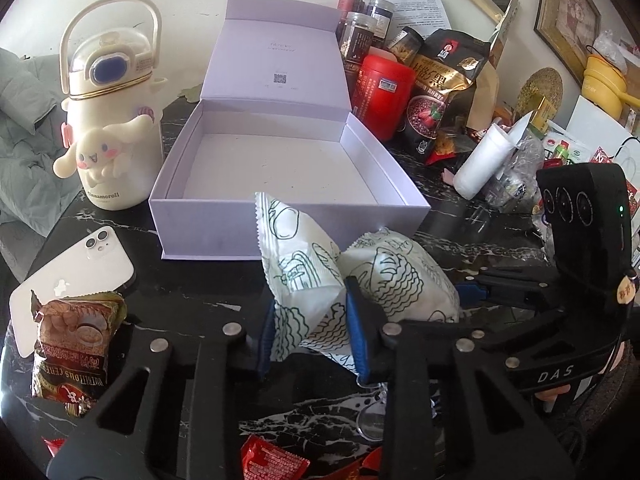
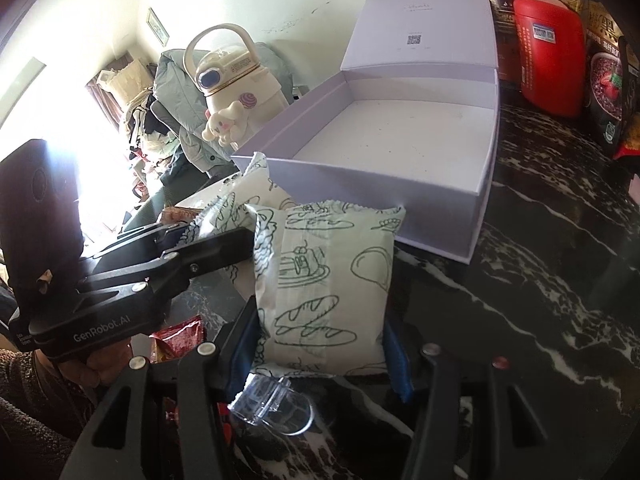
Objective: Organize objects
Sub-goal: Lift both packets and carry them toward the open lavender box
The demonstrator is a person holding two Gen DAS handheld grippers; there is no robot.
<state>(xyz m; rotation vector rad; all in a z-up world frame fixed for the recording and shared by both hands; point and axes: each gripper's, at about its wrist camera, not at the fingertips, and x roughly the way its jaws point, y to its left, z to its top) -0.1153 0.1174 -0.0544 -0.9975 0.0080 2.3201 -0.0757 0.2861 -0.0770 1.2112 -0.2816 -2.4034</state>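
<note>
Black marbled table (image 1: 192,292) carries my open lilac box (image 1: 280,168). Each gripper clamps a bread-print packet before it: left gripper (image 1: 316,332) tilted packet (image 1: 296,264), right gripper (image 2: 320,344) upright packet (image 2: 324,288).

Worktop (image 1: 192,296): glossy black marble, white veins. Box (image 1: 224,236): matt lilac card, smooth. Packets (image 2: 324,280): matt printed film, crimped ends. Bottle (image 1: 116,128): glossy cream plastic. Tin (image 1: 384,96): glossy red. Phone (image 1: 76,272): glossy white.
</note>
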